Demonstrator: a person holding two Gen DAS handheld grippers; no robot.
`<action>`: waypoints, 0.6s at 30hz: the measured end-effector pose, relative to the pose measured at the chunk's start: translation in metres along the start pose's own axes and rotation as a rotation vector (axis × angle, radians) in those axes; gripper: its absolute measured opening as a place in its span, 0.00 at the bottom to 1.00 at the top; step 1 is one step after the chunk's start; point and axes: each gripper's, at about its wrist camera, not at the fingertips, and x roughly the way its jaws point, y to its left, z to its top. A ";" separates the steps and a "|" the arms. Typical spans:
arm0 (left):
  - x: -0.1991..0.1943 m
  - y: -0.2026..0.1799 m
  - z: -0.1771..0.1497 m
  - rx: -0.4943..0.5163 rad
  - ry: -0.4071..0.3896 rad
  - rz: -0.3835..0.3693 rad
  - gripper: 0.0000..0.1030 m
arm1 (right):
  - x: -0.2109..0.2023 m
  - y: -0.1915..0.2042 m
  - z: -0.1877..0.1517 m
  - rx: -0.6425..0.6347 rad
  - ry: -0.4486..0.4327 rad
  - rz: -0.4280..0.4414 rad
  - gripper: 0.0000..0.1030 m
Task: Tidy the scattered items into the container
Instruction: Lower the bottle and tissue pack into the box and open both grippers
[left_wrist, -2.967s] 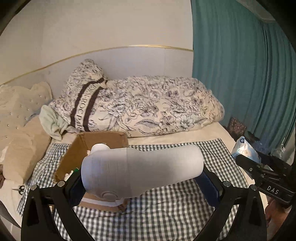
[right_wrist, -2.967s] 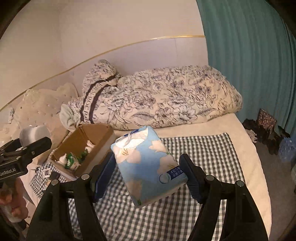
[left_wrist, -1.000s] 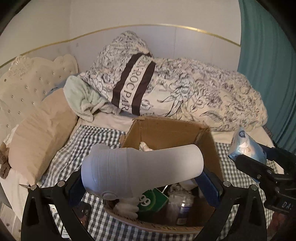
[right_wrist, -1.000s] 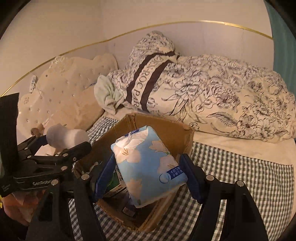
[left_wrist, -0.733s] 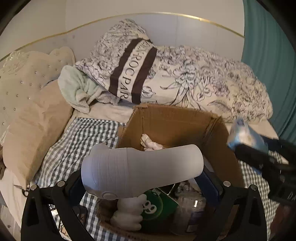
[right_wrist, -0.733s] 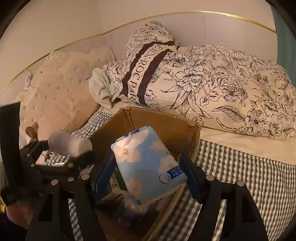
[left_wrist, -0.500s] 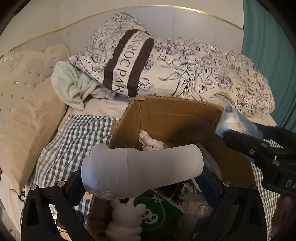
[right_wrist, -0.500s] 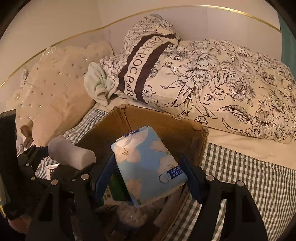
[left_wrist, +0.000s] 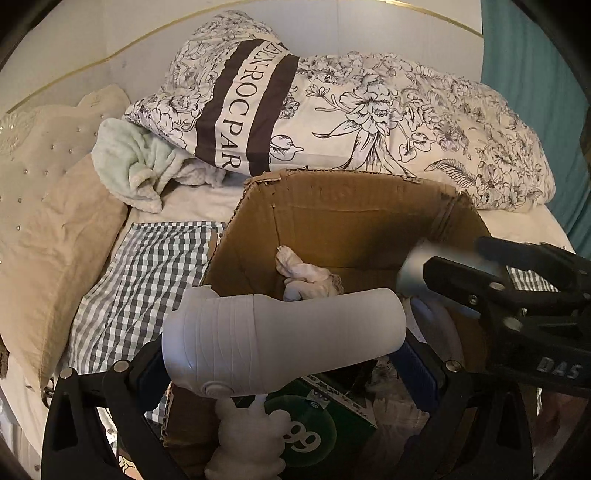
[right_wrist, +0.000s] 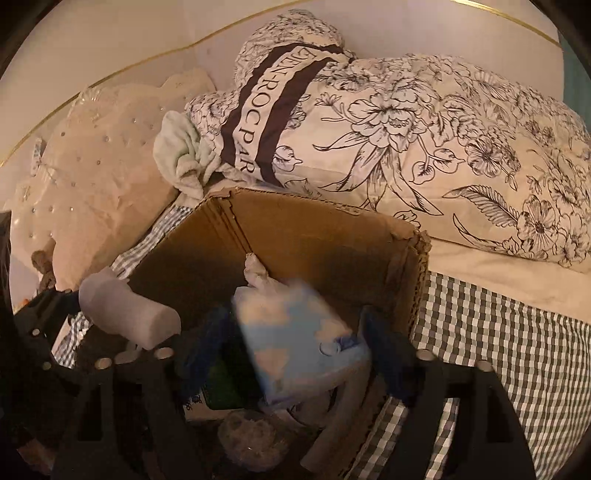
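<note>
An open cardboard box stands on the bed, with both grippers over it. My left gripper is shut on a white plastic bottle, which it holds sideways above the box's near left part. From the right wrist, that bottle shows at the left. My right gripper hangs above the box and its jaws are opening. The blue flowered tissue pack lies blurred and loose between them, with no pad pressing on it. The box also holds a green carton, a white figurine and a crumpled white cloth.
The box rests on a grey checked cloth across the bed. A floral duvet and a mint towel lie just behind it. A beige cushion fills the left, and a teal curtain hangs at the right.
Both grippers have sunk closer over the box. The right jaws have spread and the tissue pack has come loose and blurred. The left gripper holds the bottle as before.
</note>
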 end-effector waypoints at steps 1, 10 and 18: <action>0.001 0.000 0.000 0.000 0.003 -0.002 1.00 | -0.001 -0.001 0.000 0.012 -0.002 -0.001 0.92; -0.007 -0.003 -0.001 -0.017 0.006 -0.026 1.00 | -0.033 0.002 0.005 0.020 -0.054 -0.005 0.92; -0.023 -0.008 -0.002 -0.017 -0.033 -0.039 1.00 | -0.061 0.000 0.009 0.026 -0.090 -0.011 0.94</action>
